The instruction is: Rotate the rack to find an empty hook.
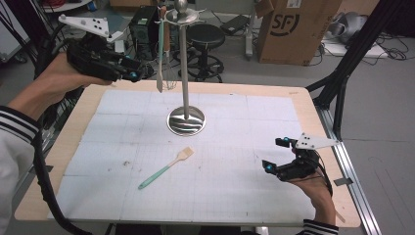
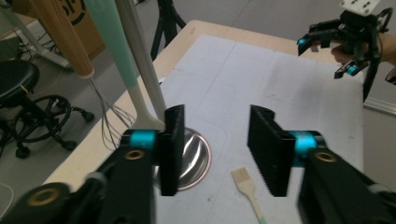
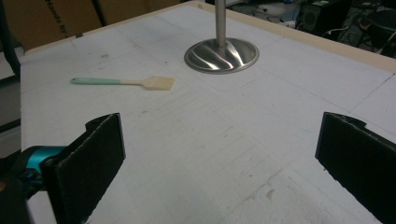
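Left gripper view: the hanging spatula [image 2: 111, 39] is the item in hand. It has a mint handle that runs down into a pale, flat blade. It hangs from the top of the stand [image 2: 141, 51], blade down, just outside one jaw of my left gripper [image 2: 215, 142] and not between the pads.

Handling estimate: light, with a slim handle that looks stiff. The blade is probably silicone, so it is soft and would flex under a pinch. The smooth handle could be slippery, and because it hangs freely it will swing if nudged. Best hold: across the mint handle at about mid-length, pads square to it, staying off the blade. A gentle squeeze should be enough.

Left jaws: apart, nothing between them, pads touching nothing. I hold this gripper up in the air beside the rack.

Beside the spatula hangs a whisk [image 2: 63, 35] with a wooden handle and thin wires below. The two are close together, so a careless closing could catch both.

Below sits the stand's polished round base [image 1: 186, 121] on the white mat [image 1: 244, 196]. The base looks heavy enough to stay put under a light pull.

Nearer me on the mat lies a brush [image 1: 166, 168], flat and on its own, well apart from both grippers.

Right gripper [image 1: 275, 155]: low over the mat's right side, jaws wide apart, empty.
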`<state>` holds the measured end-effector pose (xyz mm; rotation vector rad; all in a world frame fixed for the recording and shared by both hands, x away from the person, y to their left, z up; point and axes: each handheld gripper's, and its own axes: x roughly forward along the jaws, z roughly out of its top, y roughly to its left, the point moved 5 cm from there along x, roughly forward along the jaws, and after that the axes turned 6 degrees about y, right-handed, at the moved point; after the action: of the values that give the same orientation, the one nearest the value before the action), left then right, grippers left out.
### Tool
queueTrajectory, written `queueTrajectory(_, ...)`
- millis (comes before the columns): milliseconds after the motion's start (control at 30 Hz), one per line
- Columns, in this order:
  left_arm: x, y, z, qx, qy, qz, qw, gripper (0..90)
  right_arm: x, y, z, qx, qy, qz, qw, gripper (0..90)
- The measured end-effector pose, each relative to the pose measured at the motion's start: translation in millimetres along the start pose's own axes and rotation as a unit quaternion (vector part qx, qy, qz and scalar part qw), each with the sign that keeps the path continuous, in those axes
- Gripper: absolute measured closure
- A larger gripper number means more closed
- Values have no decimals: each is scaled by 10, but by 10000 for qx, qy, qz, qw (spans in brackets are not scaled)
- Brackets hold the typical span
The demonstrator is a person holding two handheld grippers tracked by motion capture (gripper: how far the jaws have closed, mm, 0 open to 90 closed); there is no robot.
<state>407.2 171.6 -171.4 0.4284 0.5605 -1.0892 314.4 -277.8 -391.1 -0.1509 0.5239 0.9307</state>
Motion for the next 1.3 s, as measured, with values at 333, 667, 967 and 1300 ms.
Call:
queueTrajectory(333,30,161,340,-51,-99,12,9999,898,34,-1,-17,0,100,18,9999,1)
queueTrajectory(667,106,368,629,-58,-175,192,9996,899,34,-5,-14,-7,81,23,10000,1)
queueTrajectory(967,168,521,792,-103,-271,279,9992,899,15,1,-17,-5,41,27,10000,1)
queueTrajectory(1300,183,849,725,-393,-108,826,9958,900,25,8,-16,-16,16,95,10000,1)
